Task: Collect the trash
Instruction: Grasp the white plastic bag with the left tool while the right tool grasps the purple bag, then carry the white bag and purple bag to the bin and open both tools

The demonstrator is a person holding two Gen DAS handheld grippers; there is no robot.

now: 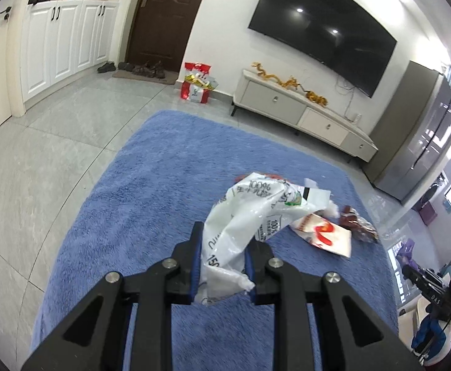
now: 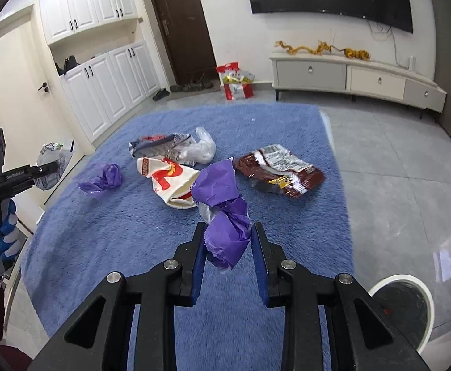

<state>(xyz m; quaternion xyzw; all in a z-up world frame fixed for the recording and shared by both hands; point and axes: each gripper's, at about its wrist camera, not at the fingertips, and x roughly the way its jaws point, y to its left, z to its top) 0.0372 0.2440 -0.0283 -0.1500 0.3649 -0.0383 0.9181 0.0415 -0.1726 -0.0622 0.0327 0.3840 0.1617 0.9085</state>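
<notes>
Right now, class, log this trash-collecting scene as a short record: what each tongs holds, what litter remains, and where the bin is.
left tongs: shut on white plastic bag
right tongs: shut on purple wrapper
surface: blue rug
litter left on rug: paper cup, brown snack bag, small purple scrap, clear wrapper pile
bin: on the floor, lower right of the right wrist view

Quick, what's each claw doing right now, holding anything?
Left gripper: closed on a crumpled white plastic bag.
Right gripper: closed on a crumpled purple bag.
</notes>
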